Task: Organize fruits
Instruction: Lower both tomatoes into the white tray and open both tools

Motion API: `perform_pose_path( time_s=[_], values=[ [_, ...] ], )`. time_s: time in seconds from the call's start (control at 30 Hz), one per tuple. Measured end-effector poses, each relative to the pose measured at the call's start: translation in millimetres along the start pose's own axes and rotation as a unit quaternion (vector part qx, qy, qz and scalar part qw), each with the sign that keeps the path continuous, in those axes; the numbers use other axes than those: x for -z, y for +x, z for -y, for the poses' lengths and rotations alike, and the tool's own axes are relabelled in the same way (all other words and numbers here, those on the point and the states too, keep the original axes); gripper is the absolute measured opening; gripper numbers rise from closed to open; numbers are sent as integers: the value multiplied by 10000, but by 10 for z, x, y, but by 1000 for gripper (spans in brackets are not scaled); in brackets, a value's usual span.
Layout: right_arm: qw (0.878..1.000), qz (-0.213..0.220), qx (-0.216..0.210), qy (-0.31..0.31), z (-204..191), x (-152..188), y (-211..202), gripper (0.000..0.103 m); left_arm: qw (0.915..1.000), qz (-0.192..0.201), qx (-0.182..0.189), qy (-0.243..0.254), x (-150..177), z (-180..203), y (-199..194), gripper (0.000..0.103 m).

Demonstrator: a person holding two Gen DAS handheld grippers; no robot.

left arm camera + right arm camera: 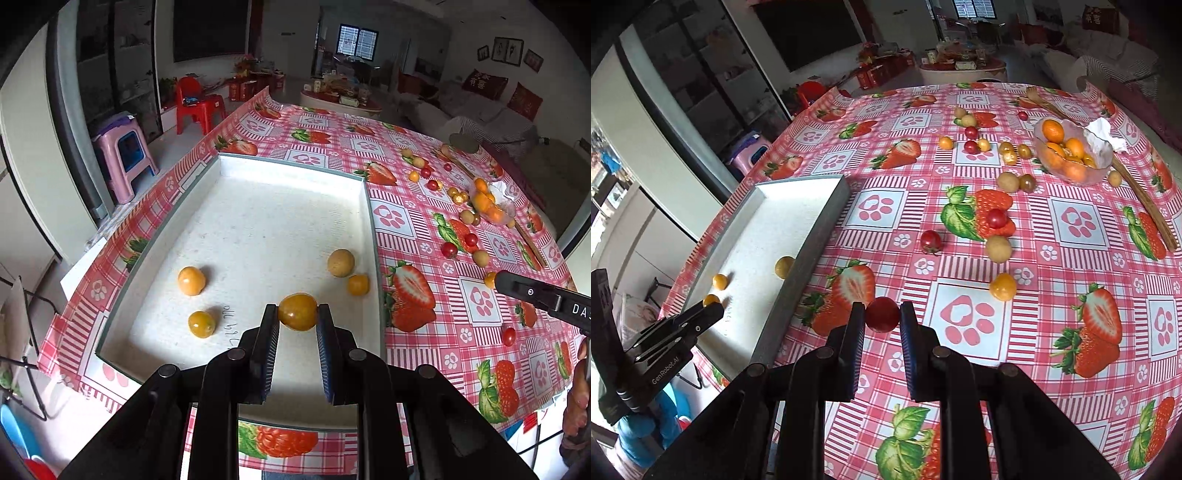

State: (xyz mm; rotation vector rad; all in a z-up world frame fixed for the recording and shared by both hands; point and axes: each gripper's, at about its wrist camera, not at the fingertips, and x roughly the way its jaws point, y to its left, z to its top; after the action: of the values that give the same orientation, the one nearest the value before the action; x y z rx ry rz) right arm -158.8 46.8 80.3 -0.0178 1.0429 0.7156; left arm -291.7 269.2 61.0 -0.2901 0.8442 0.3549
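Your left gripper [297, 314] is clamped on a yellow-orange berry [297, 311] — it sits pinched between both pads above the white tray [258, 221]. Your right gripper [882, 315] is closed on a red cherry tomato [882, 314] over the strawberry-print tablecloth [1071, 332], just beside the tray's grey wall. Inside the tray lie three more orange berries and one tan round fruit [340, 262]. Further out, cherry tomatoes, berries and tan fruits are scattered across the cloth — near a glass bowl [1073, 151] holding small oranges.
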Motion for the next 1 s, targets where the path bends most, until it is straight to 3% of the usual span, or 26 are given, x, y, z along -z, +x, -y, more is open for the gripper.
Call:
perform_pose_path(
  time_s=[0.2,0.43,0.7,1.0],
  values=[
    [9986,-171,-239,-433,-542,-86,217,21,9988,45,-373,-321,20,-476,-15,22],
    [9940,-450,-466,-882,-1082,-77,516,21,9956,-224,-760,-491,61,-821,167,22],
    [9875,-838,-424,-1266,-1422,15,901,21,9939,-490,-925,-349,98,-877,330,22],
    [9810,-1195,-190,-1519,-1531,147,1235,21,9934,-642,-935,-158,72,-823,378,22]
  ],
)
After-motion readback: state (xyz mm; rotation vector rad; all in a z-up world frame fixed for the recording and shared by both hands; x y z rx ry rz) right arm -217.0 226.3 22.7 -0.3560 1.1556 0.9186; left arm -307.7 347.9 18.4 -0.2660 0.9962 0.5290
